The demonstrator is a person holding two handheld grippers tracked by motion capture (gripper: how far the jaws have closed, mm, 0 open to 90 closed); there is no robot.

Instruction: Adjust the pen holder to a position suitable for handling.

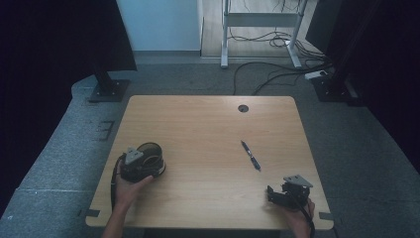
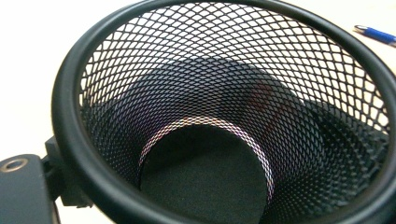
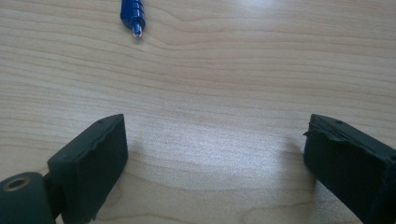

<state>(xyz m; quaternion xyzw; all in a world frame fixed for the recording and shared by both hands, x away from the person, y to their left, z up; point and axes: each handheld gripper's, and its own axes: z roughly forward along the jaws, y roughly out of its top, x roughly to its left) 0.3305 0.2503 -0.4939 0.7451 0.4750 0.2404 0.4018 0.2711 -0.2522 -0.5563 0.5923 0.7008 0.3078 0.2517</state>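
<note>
I see the table (image 1: 208, 148) as pale wood grain, smooth with a soft sheen under the light. The pen cup (image 2: 224, 93) looks like black metal mesh, matt, with a smooth rounded rim and a solid dull base. The pen (image 1: 251, 155) appears glossy blue plastic. My right gripper (image 3: 215, 154) carries matt black pads (image 3: 93, 154), rough and chipped along their edges.

Black grippers, grey three-cornered top plates, black cables, blocky jaws
</note>
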